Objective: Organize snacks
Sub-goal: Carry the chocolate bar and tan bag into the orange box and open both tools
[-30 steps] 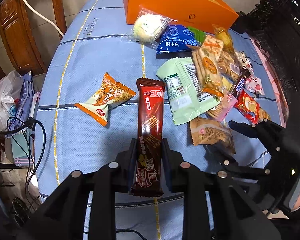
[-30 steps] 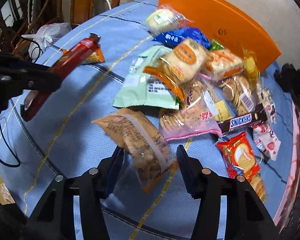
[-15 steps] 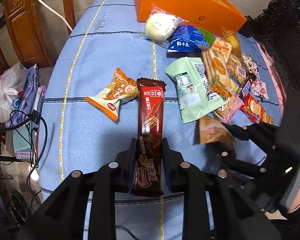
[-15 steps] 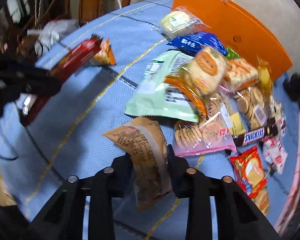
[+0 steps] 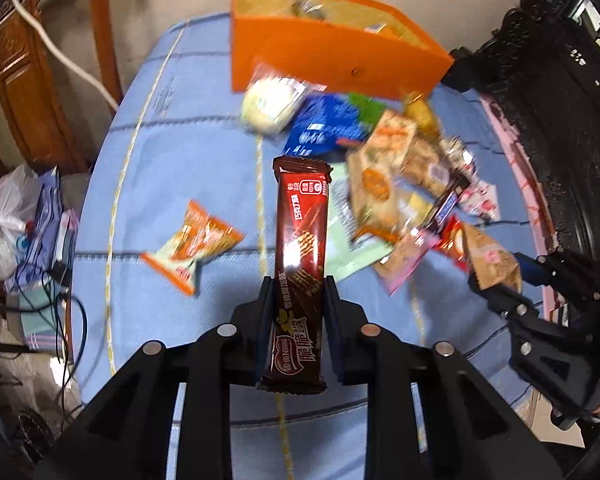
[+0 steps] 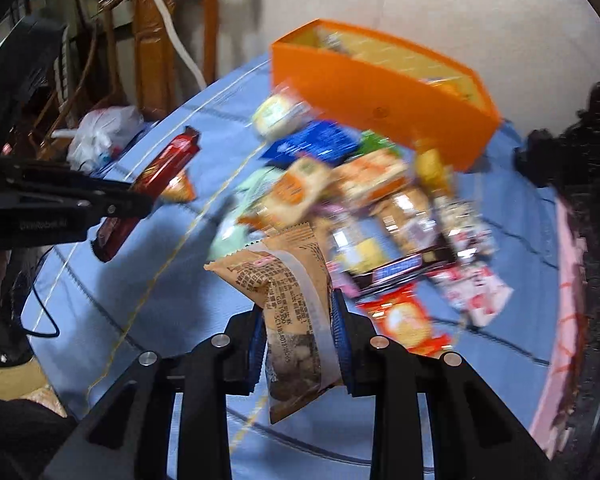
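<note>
Spreading under everything is the blue counter (image 5: 172, 152), with the orange box (image 5: 332, 60) open at its far edge; I place the rest against that box. Near its front wall the snack pile (image 5: 396, 176) lies loose on the cloth, and one orange pack (image 5: 192, 244) sits apart, well to the pile's left. My right tongs (image 6: 298, 336), open around the brown pack (image 6: 288, 288) a second ago, are now clamped on it and have lifted it clear of the counter. My left tongs (image 5: 298, 316) stay clamped on the chocolate bar (image 5: 300, 240), also raised. With both loads airborne and aimed toward the box, I judge dropping them in comes next.
</note>
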